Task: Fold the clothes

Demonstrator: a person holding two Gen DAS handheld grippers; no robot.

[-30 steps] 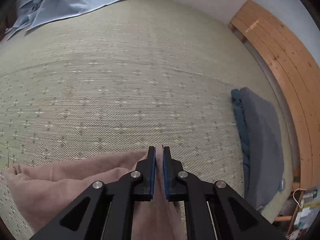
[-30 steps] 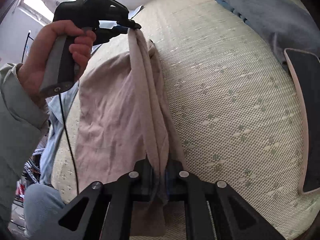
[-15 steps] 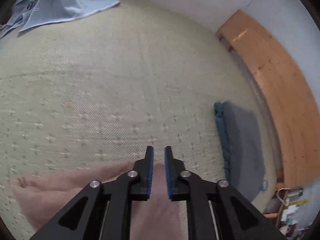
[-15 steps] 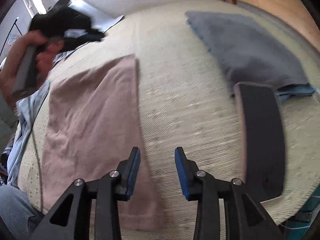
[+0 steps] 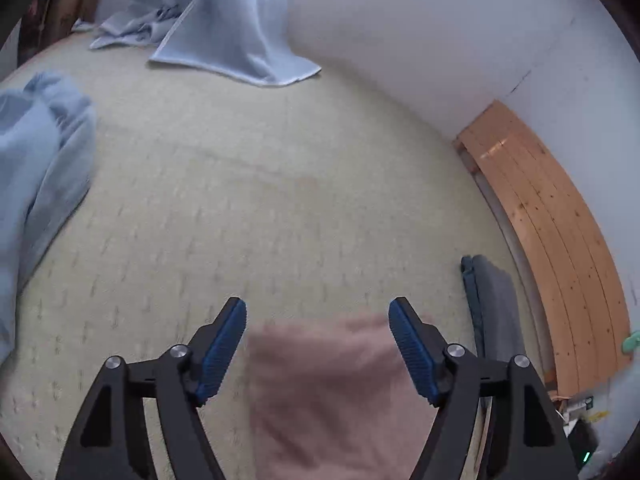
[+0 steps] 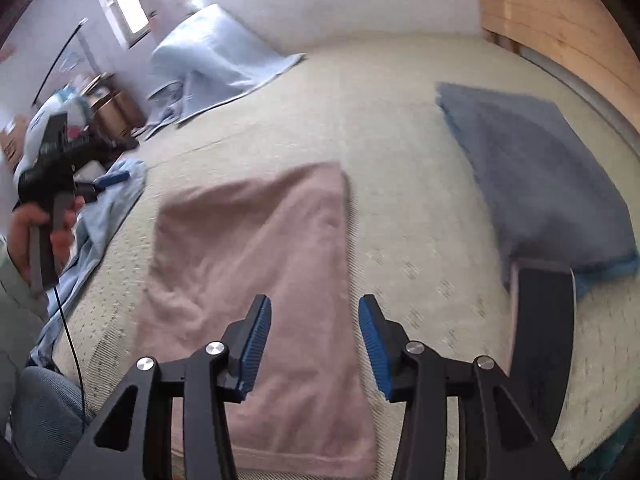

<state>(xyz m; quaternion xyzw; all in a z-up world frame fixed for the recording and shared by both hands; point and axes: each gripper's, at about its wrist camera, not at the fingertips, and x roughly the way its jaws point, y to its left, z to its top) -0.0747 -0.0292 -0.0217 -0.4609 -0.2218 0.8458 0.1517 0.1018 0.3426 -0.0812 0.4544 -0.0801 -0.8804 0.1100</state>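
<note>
the right gripper (image 6: 314,340) hangs empty over the pink cloth (image 6: 256,280), jaws opening; the left gripper (image 5: 318,344) spreads wider, also empty. the cloth lies folded flat on the woven mat (image 6: 400,140), light, soft and limp, best pinched at two corners of one edge. a second ago both grippers held it up, bunched between them; now it's released.
</note>
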